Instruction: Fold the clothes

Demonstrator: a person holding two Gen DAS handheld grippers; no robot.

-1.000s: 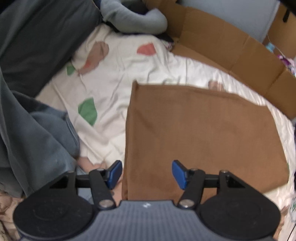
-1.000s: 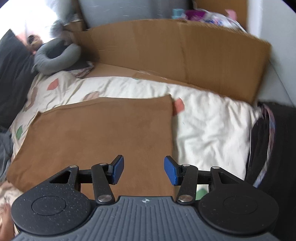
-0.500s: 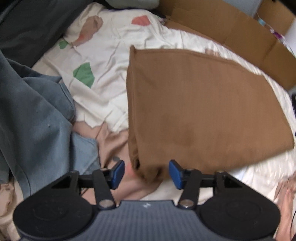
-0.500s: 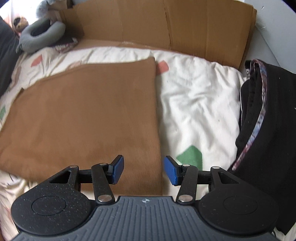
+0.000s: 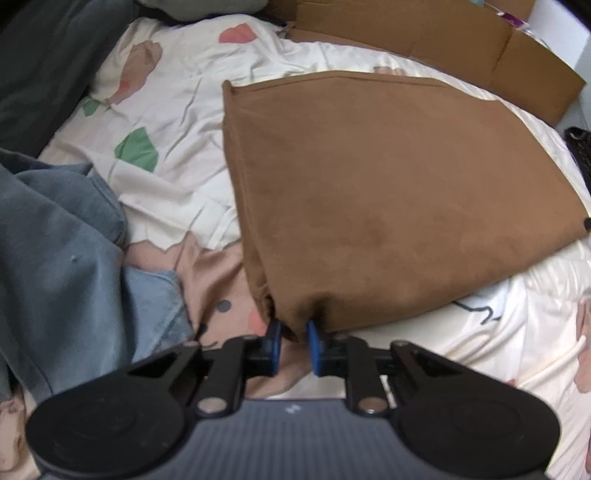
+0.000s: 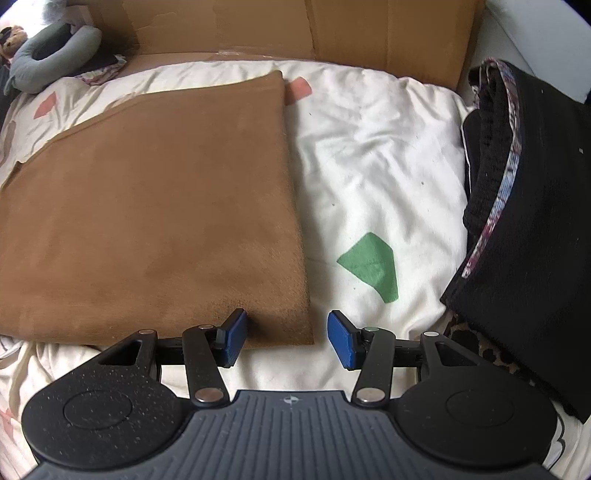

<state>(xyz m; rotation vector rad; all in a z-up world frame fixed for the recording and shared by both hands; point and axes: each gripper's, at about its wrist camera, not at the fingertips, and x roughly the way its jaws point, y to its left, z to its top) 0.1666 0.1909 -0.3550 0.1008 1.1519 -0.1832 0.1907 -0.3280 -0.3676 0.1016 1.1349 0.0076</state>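
The supporting surface was a bed covered by a cream sheet [image 6: 376,155] printed with green, red and tan patches; the sheet was creased throughout. A folded brown garment [image 6: 155,206] lay flat on it, filling the centre-left of the right wrist view and the centre-right of the left wrist view [image 5: 388,192]. A stack of dark folded clothes [image 6: 535,221] rested at the right edge of the right wrist view. Blue-grey denim clothing [image 5: 62,251] lay bunched at the left of the left wrist view, overlapping a pink fabric [image 5: 214,280]. A grey neck pillow [image 6: 48,55] sat at upper left. Brown cardboard [image 6: 295,26] bordered the far side of the bed.
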